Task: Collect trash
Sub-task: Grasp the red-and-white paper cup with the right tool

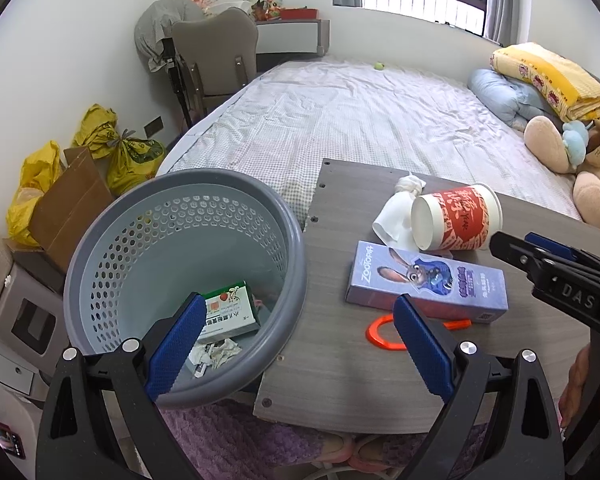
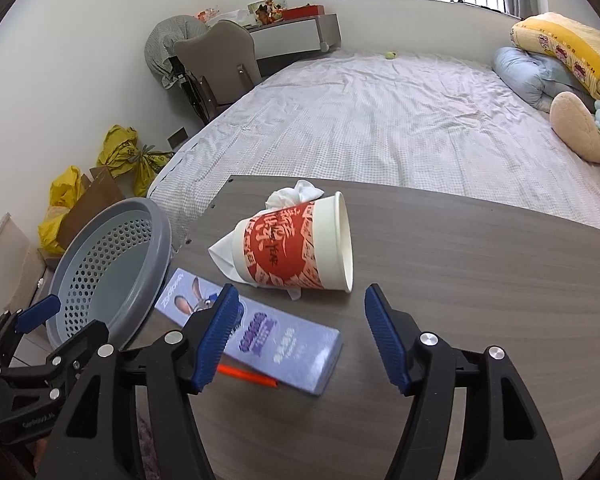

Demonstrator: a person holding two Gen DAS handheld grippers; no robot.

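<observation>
Ahead of right claw: paper cup on its side, long axis crosswise, mouth rightward | right claw nearer, released | left claw released, at bin

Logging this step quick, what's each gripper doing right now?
Left gripper: open, holding nothing, above the gray basket's rim.
Right gripper: open, holding nothing, facing the paper cup.
</observation>
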